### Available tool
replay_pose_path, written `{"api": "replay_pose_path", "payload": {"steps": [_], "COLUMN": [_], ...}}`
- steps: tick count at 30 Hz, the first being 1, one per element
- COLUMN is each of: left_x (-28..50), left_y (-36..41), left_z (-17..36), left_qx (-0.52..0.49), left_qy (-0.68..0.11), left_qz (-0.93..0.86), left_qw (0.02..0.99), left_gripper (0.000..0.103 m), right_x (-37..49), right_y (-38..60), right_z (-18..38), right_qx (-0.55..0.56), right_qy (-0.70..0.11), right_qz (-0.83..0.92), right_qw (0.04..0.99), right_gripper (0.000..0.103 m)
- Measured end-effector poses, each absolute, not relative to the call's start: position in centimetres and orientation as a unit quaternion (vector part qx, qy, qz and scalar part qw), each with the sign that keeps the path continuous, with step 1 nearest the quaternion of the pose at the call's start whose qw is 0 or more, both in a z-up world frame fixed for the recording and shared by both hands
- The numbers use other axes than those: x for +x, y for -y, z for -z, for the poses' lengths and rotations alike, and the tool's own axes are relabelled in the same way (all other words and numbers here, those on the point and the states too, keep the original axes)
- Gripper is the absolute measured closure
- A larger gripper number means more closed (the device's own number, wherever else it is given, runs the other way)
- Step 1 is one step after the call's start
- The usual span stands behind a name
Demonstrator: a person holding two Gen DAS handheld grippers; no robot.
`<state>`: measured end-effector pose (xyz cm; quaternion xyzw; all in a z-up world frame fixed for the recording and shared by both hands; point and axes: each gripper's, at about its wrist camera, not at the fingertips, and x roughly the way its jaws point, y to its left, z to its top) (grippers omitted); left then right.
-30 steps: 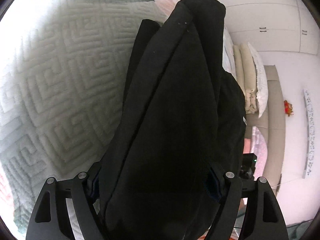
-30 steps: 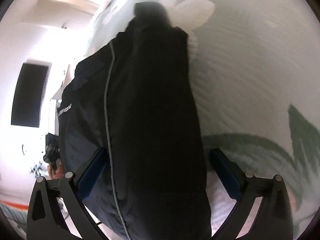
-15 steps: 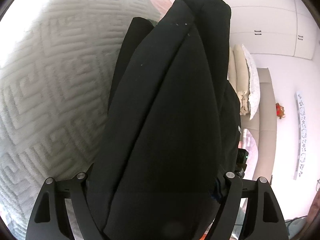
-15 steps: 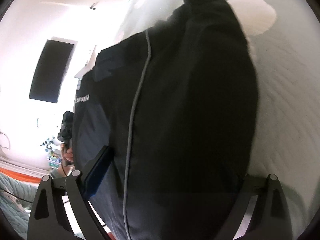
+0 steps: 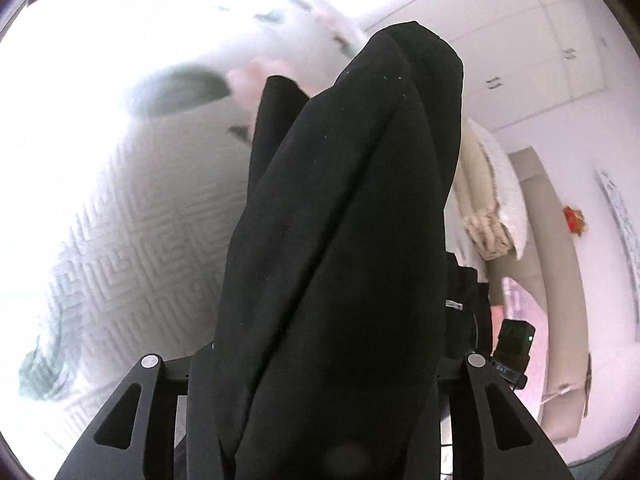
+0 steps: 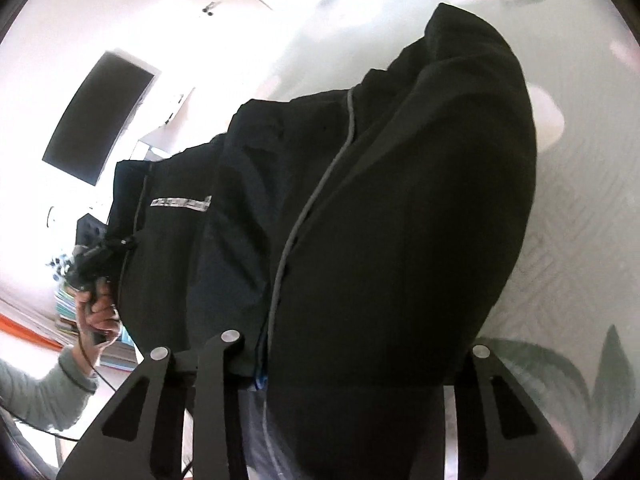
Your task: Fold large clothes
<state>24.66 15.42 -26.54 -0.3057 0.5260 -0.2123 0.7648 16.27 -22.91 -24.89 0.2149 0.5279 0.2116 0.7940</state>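
left gripper (image 5: 320,364): jaws just closed in, clamped on black jacket (image 5: 340,240)
right gripper (image 6: 344,364): same, closing, pinching jacket bunch
jacket: draped forward from both, above quilted bedspread (image 5: 132,240)
why: two-point hold, likely for folding over

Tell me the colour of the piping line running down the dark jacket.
Grey piping on the black jacket; clearest in the right wrist view.

Black garment (image 5: 340,240), bunched, apparently lifted
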Motion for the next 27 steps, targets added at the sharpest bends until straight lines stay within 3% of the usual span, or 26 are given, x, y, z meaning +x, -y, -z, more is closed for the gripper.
{"api": "replay_pose_path", "payload": {"steps": [9, 16, 23, 27], "left_x": [19.1, 16.2, 17.5, 19.5], "left_y": [-25.4, -36.7, -47.5, -53.1], "left_z": [17.4, 13.8, 15.9, 21.9], "left_qx": [-0.287, -0.287, -0.275, -0.294], "left_qy": [-0.485, -0.475, -0.506, -0.535], "left_qz": [0.217, 0.209, 0.211, 0.205], "left_qw": [0.797, 0.805, 0.79, 0.765], "left_gripper": [0.064, 0.064, 0.063, 0.063], "right_x": [11.4, 8.6, 9.3, 9.0], "right_y": [13.1, 5.7, 3.6, -0.7], "right_z": [17.1, 11.8, 13.8, 17.5], "right_qx": [0.142, 0.12, 0.125, 0.136], "right_qy": [-0.509, -0.5, -0.522, -0.546], "right_qz": [-0.249, -0.26, -0.243, -0.228], "right_qw": [0.811, 0.818, 0.808, 0.795], "right_gripper": [0.063, 0.063, 0.063, 0.063]}}
